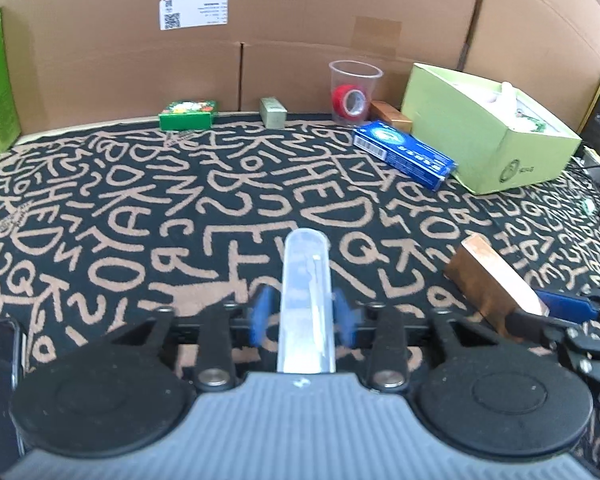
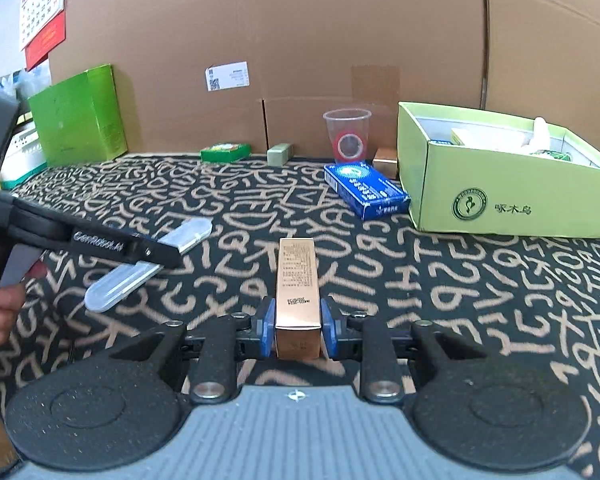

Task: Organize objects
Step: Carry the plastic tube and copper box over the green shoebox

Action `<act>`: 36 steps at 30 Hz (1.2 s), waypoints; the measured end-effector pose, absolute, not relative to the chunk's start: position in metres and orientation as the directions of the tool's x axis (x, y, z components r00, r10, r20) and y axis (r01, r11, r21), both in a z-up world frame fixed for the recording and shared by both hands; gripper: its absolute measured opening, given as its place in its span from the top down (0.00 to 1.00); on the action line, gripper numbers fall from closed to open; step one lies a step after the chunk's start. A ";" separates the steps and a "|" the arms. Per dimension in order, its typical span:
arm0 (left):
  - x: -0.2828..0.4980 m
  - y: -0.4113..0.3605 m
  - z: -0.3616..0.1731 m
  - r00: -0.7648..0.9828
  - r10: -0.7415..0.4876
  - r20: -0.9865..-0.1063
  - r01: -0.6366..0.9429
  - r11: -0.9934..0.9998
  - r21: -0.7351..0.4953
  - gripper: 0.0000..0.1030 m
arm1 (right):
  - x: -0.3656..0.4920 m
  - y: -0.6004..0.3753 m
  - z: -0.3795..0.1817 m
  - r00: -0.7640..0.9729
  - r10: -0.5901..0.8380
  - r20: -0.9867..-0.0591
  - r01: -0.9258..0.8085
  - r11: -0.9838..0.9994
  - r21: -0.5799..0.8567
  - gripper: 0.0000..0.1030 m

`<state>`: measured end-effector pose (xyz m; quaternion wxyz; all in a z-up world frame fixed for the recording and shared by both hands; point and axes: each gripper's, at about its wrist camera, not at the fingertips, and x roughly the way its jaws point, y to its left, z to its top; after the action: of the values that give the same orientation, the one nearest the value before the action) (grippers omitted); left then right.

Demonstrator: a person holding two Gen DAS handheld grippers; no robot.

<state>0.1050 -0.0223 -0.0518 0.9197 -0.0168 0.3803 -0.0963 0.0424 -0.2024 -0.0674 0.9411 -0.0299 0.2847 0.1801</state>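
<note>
A clear plastic case [image 1: 306, 300] lies lengthwise on the patterned cloth between the blue pads [image 1: 265, 308] of my left gripper [image 1: 305, 309]. The pads stand just off its sides, so the gripper is open. From the right wrist view the same clear case [image 2: 140, 272] lies flat under the left gripper [image 2: 156, 254]. My right gripper [image 2: 299, 320] is shut on a long copper-coloured box [image 2: 298, 280], held above the cloth and pointing away. The left wrist view shows that copper box [image 1: 488, 280] at the right, in the right gripper [image 1: 540, 308].
An open light-green box [image 2: 500, 208] with several items stands at the right, a blue carton [image 2: 364, 190] beside it. Along the cardboard wall: a clear cup with red tape [image 2: 346, 136], a small gold box [image 2: 385, 162], an olive box [image 2: 280, 154], a green tin [image 2: 224, 152], a tall green box [image 2: 76, 116].
</note>
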 end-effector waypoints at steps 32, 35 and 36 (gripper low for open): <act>0.100 -0.058 -0.014 0.674 -0.351 -0.650 0.389 0.917 -0.092 0.74 | 0.053 -0.209 -0.060 0.804 0.315 -0.505 -0.344 0.938 0.038 0.73; 0.105 -0.077 0.009 0.692 -0.400 -0.601 0.441 0.893 -0.088 0.74 | 0.051 -0.220 -0.046 0.836 0.297 -0.461 -0.321 0.947 0.027 0.73; 0.107 -0.085 0.017 0.694 -0.420 -0.584 0.459 0.884 -0.089 0.74 | 0.051 -0.224 -0.040 0.848 0.288 -0.446 -0.311 0.950 0.023 0.73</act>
<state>0.1069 -0.0846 0.0168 0.9199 0.0318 0.3093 -0.2391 0.0509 -0.2243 -0.0398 0.9608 -0.0252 0.2279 0.1559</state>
